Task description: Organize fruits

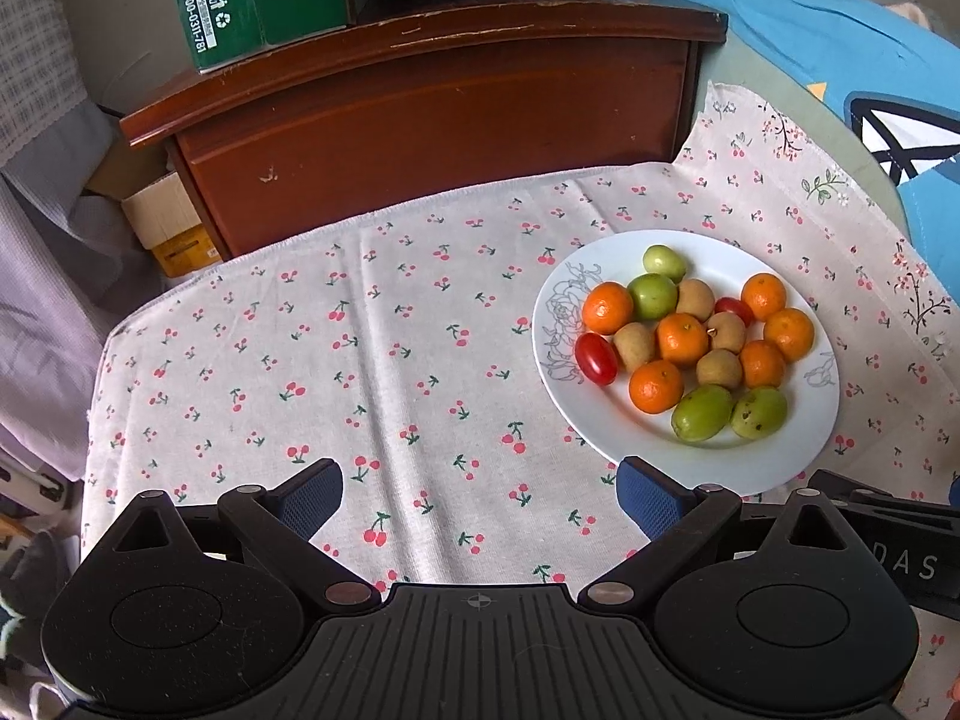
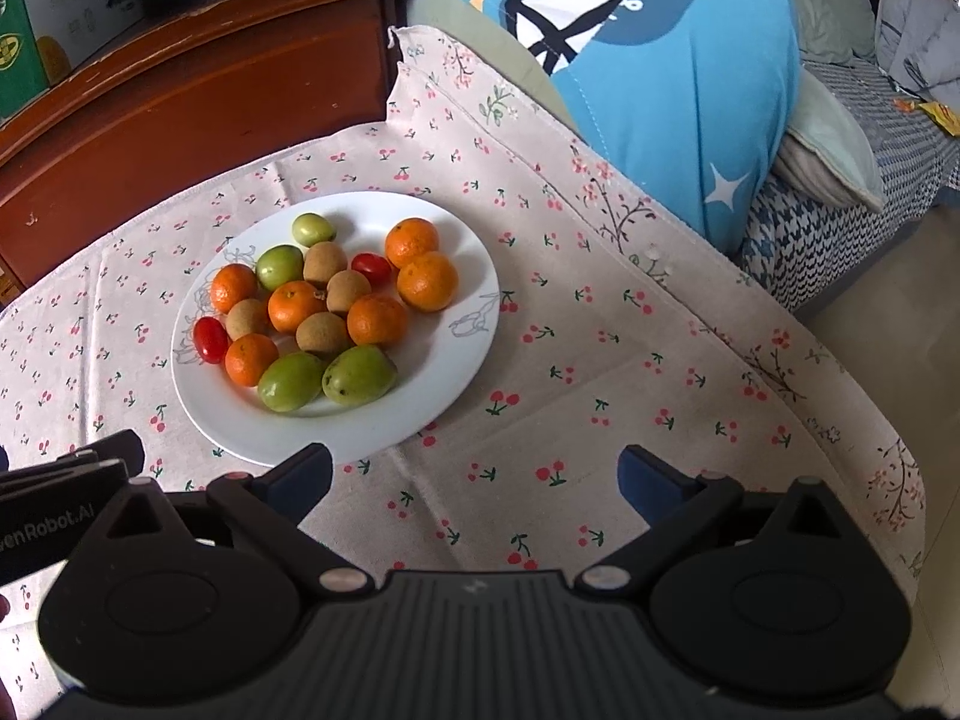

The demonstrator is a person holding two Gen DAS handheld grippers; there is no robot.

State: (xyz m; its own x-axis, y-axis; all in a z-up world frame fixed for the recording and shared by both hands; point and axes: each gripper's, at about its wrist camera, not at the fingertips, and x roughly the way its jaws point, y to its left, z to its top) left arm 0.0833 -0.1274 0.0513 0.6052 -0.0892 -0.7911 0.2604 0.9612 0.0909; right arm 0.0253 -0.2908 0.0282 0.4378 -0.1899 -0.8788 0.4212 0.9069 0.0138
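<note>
While both grippers hover over it, cherry-print tablecloth (image 1: pixel 372 360) covers the surface, wooden cabinet (image 1: pixel 420 114) behind, blue cushion (image 2: pixel 678 90) at the far right. White plate (image 2: pixel 444 372) sits on the cloth, piled with fruit: six small oranges (image 2: pixel 427 280), four green fruits (image 2: pixel 359 374), four brown round fruits (image 2: pixel 323 334), two red cherry tomatoes (image 2: pixel 210 339), all mixed and touching. Left gripper (image 1: pixel 480 495) spread wide, nothing between blue pads (image 1: pixel 651 501), plate just ahead to its right. Right gripper (image 2: pixel 477 477) also spread wide and empty, plate ahead to its left, near edge just beside its left finger.
</note>
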